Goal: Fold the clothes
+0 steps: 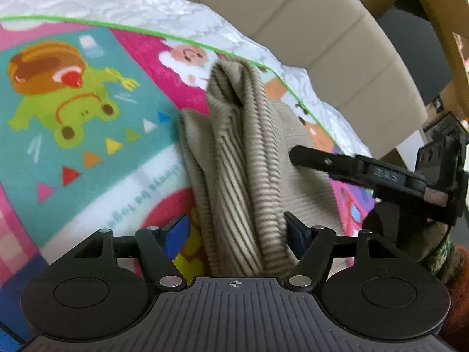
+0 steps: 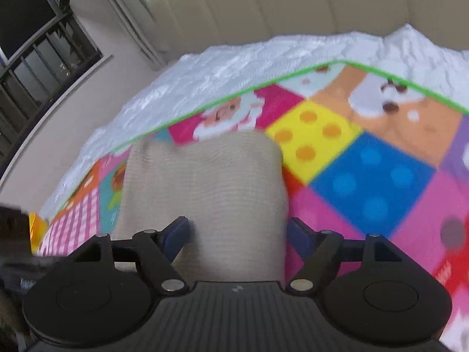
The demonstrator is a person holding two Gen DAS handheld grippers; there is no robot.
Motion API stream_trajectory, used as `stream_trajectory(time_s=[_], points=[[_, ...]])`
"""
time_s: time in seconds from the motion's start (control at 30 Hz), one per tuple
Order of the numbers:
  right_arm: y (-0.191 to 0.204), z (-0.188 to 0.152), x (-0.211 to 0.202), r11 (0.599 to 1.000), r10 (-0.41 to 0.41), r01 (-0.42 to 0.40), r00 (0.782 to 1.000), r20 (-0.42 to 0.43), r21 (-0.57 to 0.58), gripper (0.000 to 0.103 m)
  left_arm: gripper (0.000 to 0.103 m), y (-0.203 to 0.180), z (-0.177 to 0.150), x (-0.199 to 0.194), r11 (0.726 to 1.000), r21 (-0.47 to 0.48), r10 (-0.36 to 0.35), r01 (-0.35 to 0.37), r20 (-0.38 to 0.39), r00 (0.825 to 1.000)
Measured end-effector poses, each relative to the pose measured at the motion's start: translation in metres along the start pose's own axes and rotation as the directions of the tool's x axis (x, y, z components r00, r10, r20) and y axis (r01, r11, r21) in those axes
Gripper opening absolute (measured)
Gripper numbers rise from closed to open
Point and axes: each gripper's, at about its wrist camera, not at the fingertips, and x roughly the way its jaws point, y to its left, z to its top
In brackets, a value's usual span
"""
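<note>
Presently: beige ribbed garment (image 1: 243, 158), bunched lengthwise, on colourful cartoon mat (image 1: 88, 135) over white bedspread (image 1: 123, 3). Left gripper (image 1: 234, 234): jaws apart, garment between, grip uncertain. Right gripper (image 2: 237, 234): jaws apart, straddling the garment's flat fold. Beige headboard (image 1: 322, 29) behind.

Right gripper (image 2: 236, 231) sits over the near end of the beige ribbed garment (image 2: 205, 182), jaws spread wide with the cloth running between them, blue pads (image 2: 176, 234) not visibly pressing it. Garment lies flat on the colourful patchwork play mat (image 2: 372, 173), its far edge just short of the mat's green border (image 2: 205, 108). Beyond the garment: white quilted bedding (image 2: 234, 64), then a beige padded headboard (image 2: 278, 3); view is motion-blurred
</note>
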Motion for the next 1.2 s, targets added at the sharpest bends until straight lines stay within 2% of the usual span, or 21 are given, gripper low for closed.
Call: stream_trajectory(time_s=[0.07, 0.1, 0.13, 0.23, 0.27, 0.33, 0.4, 0.47, 0.53, 0.57, 0.6, 0.67, 0.7, 0.8, 0.87, 0.93, 1.0, 1.03, 1.07, 1.2], points=[[-0.001, -0.011, -0.006, 1.000, -0.011, 0.011, 1.000, 0.007, 0.001, 0.076, 0.050, -0.011, -0.004, -0.005, 0.999, 0.040, 0.000, -0.001, 0.012, 1.000], [-0.004, -0.014, -0.010, 1.000, -0.016, 0.016, 1.000, 0.022, 0.017, 0.077, 0.047, -0.019, -0.007, -0.010, 0.998, 0.068, 0.009, -0.011, 0.030, 1.000], [-0.007, -0.017, -0.012, 0.999, -0.019, 0.018, 0.999, 0.036, 0.038, 0.078, 0.045, -0.027, -0.009, -0.015, 0.995, 0.096, 0.017, -0.021, 0.048, 0.999], [-0.020, -0.019, -0.012, 0.994, -0.014, 0.009, 0.999, 0.049, 0.109, 0.082, 0.045, -0.050, -0.018, -0.034, 0.982, 0.189, -0.024, 0.006, 0.094, 0.995], [-0.021, -0.020, -0.010, 0.994, -0.014, 0.009, 0.999, 0.046, 0.109, 0.083, 0.041, -0.055, -0.021, -0.035, 0.978, 0.209, -0.037, 0.018, 0.088, 0.995], [-0.019, -0.023, -0.006, 0.996, -0.018, 0.015, 0.999, 0.034, 0.087, 0.085, 0.039, -0.056, -0.024, -0.026, 0.976, 0.218, 0.003, -0.014, 0.052, 0.999], [-0.014, -0.026, -0.002, 0.998, -0.025, 0.024, 0.999, 0.023, 0.052, 0.086, 0.036, -0.049, -0.027, -0.011, 0.971, 0.220, 0.091, -0.088, -0.003, 0.996], [-0.007, -0.028, 0.000, 0.999, -0.031, 0.030, 0.999, 0.021, 0.020, 0.086, 0.037, -0.041, -0.027, -0.007, 0.976, 0.193, 0.108, -0.100, -0.031, 0.994], [-0.004, -0.029, 0.000, 0.999, -0.036, 0.036, 0.999, 0.021, -0.002, 0.086, 0.040, -0.038, -0.022, -0.018, 0.986, 0.155, 0.061, -0.059, -0.002, 0.998], [-0.003, -0.029, 0.000, 0.999, -0.037, 0.038, 0.999, 0.021, -0.014, 0.086, 0.051, -0.037, -0.019, -0.025, 0.991, 0.132, 0.031, -0.034, 0.023, 0.999], [-0.002, -0.030, 0.000, 0.999, -0.036, 0.036, 0.999, 0.020, -0.026, 0.086, 0.068, -0.036, -0.014, -0.030, 0.994, 0.101, 0.024, -0.029, 0.049, 0.999], [0.001, -0.031, 0.000, 0.998, -0.032, 0.033, 0.999, 0.018, -0.047, 0.086, 0.084, -0.036, -0.004, -0.031, 0.997, 0.055, 0.046, -0.050, 0.079, 0.996], [0.003, -0.031, -0.001, 0.998, -0.025, 0.026, 1.000, 0.012, -0.056, 0.086, 0.086, -0.038, 0.001, -0.026, 0.996, 0.047, 0.073, -0.077, 0.078, 0.994], [0.005, -0.030, -0.005, 0.998, 0.008, -0.009, 1.000, -0.012, -0.067, 0.087, 0.085, -0.035, 0.009, -0.002, 0.992, 0.017, 0.128, -0.129, 0.030, 0.991], [0.000, -0.028, -0.008, 0.998, 0.040, -0.041, 0.998, -0.043, -0.036, 0.088, 0.078, -0.027, 0.004, 0.011, 0.987, -0.005, 0.159, -0.159, -0.044, 0.986], [-0.005, -0.027, -0.011, 0.997, 0.073, -0.074, 0.994, -0.085, -0.003, 0.089, 0.074, -0.023, -0.003, 0.012, 0.990, 0.002, 0.143, -0.143, -0.061, 0.988], [-0.007, -0.033, -0.008, 0.997, 0.067, -0.071, 0.988, -0.136, -0.025, 0.089, 0.066, -0.024, -0.008, 0.008, 0.991, 0.021, 0.132, -0.131, -0.080, 0.988], [-0.005, -0.036, -0.009, 0.996, 0.064, -0.072, 0.989, -0.132, -0.053, 0.088, 0.065, -0.024, -0.010, 0.007, 0.992, 0.027, 0.128, -0.126, -0.092, 0.988], [-0.002, -0.038, -0.009, 0.994, 0.063, -0.073, 0.990, -0.126, -0.081, 0.077, 0.064, -0.023, -0.012, 0.007, 0.992, 0.028, 0.126, -0.124, -0.100, 0.987], [0.007, -0.026, 0.006, 0.993, 0.013, -0.018, 0.999, -0.046, -0.117, 0.074, 0.062, -0.021, -0.004, 0.019, 0.991, -0.010, 0.131, -0.132, -0.065, 0.989]])
